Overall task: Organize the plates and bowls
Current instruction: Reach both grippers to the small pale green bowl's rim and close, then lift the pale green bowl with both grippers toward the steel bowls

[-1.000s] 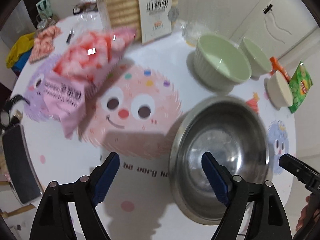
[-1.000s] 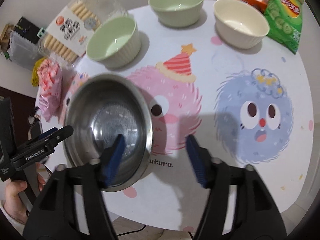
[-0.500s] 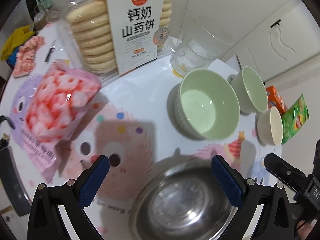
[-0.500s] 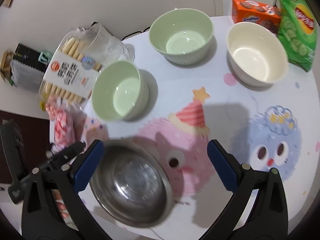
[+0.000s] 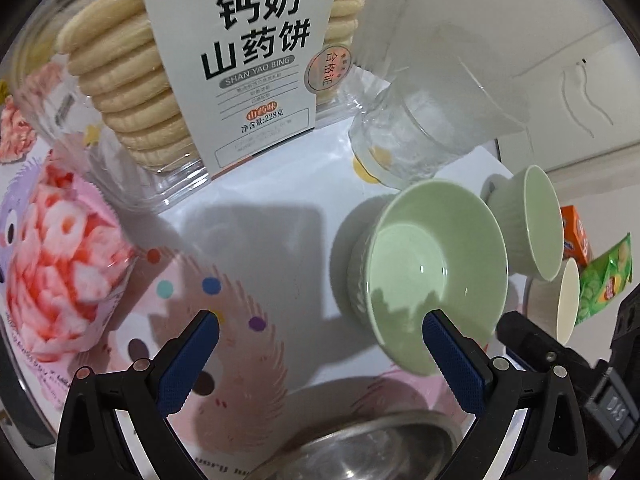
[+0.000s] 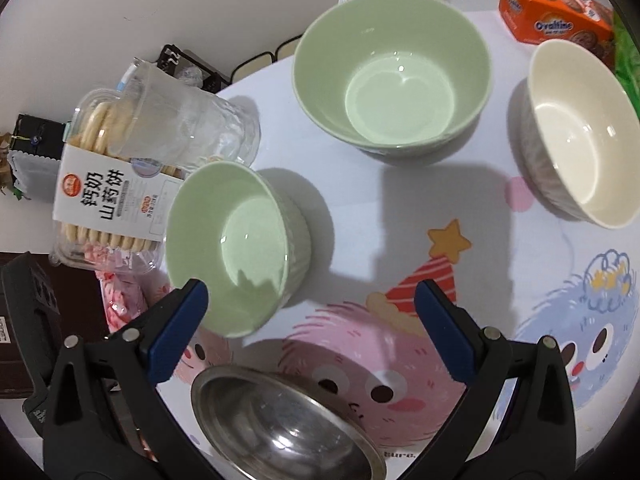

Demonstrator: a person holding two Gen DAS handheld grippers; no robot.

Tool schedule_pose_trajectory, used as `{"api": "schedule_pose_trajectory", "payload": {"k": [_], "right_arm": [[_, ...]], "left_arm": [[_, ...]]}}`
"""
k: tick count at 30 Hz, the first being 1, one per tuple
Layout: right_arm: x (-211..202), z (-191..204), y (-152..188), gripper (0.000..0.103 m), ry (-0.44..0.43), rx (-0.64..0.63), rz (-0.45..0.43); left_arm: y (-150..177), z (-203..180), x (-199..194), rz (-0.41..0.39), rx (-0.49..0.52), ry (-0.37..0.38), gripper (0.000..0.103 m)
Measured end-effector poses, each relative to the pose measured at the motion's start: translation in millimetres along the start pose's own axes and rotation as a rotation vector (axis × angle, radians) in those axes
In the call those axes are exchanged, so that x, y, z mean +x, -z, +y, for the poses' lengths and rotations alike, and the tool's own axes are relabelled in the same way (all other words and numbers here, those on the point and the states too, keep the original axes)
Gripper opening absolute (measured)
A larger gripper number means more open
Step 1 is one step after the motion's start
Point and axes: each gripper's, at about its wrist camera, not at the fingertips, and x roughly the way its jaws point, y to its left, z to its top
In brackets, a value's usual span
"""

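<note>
Small green bowl (image 6: 236,248) beside steel bowl (image 6: 280,424), both grippers' jaws wide, empty

Two pale green bowls (image 6: 236,248) (image 6: 394,70) are sitting beside a cream bowl (image 6: 580,132), on a white tablecloth (image 6: 400,208) showing pink and blue cartoon monsters.

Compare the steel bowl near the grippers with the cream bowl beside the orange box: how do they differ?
The steel bowl is shiny bare metal that mirrors the room; the cream bowl is matte and pale, with a ribbed outer wall. The steel bowl sits at the near edge of the table, just under the grippers; the cream bowl stands at the far side by the orange box. Both stand upright and empty.
</note>
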Motion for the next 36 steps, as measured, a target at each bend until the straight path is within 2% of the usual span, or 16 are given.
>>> {"api": "schedule_pose_trajectory", "payload": {"k": [6, 7, 8, 11, 12, 13, 14, 15, 16, 18, 19, 20, 23, 26, 29, 36], "right_arm": [[15.7, 1.5, -9.9, 0.103, 0.006, 0.02, 0.017], [16.6, 2.5, -11.2, 0.103, 0.018, 0.016, 0.014], [17.4, 3.0, -12.7, 0.103, 0.033, 0.011, 0.011], [20.1, 3.4, -15.7, 0.102, 0.046, 0.018, 0.006], [20.8, 3.7, -16.3, 0.099, 0.049, 0.019, 0.007], [21.6, 4.5, -16.9, 0.096, 0.048, 0.016, 0.009], [22.8, 5.9, -17.6, 0.085, 0.046, 0.014, 0.013], [24.0, 6.5, -18.2, 0.072, 0.047, 0.015, 0.019], [24.2, 6.4, -18.9, 0.065, 0.047, 0.017, 0.023], [26.3, 4.0, -20.0, 0.048, 0.053, 0.027, 0.032], [27.3, 3.7, -20.0, 0.044, 0.058, 0.027, 0.038], [28.4, 4.4, -20.1, 0.036, 0.064, 0.024, 0.042], [29.5, 8.6, -20.9, 0.027, 0.06, 0.002, 0.043], [29.8, 15.9, -20.6, 0.011, 0.045, -0.013, 0.046], [29.7, 25.2, -20.5, 0.01, 0.083, -0.036, 0.04], [31.4, 32.1, -21.9, 0.01, 0.095, -0.062, 0.047]], "left_arm": [[-8.3, -4.1, 15.4, 0.005, -0.014, -0.021, 0.102], [-9.8, -3.1, 16.6, 0.0, -0.023, -0.023, 0.1], [-10.3, -3.2, 17.3, -0.005, -0.027, -0.021, 0.091], [-13.1, -5.3, 20.7, 0.003, -0.015, -0.026, 0.074], [-14.8, -6.0, 22.5, 0.01, -0.013, -0.022, 0.071], [-15.5, -7.0, 24.1, 0.015, -0.014, -0.017, 0.062], [-15.6, -8.0, 25.8, 0.02, -0.014, -0.014, 0.055], [-16.2, -8.9, 28.1, 0.028, -0.015, -0.011, 0.051], [-16.4, -9.4, 29.9, 0.034, -0.017, -0.007, 0.046], [-16.0, -12.7, 33.6, 0.04, -0.012, -0.002, 0.044], [-15.6, -13.3, 34.1, 0.039, -0.009, 0.003, 0.042], [-15.4, -14.7, 34.6, 0.039, -0.005, 0.011, 0.038], [-15.3, -23.5, 35.8, 0.041, 0.012, 0.019, 0.029], [-15.6, -33.1, 37.1, 0.045, 0.015, 0.032, 0.016], [-15.4, -43.0, 40.2, 0.046, 0.014, 0.04, 0.009], [-13.1, -66.0, 43.8, 0.04, 0.018, 0.042, 0.008]]}}
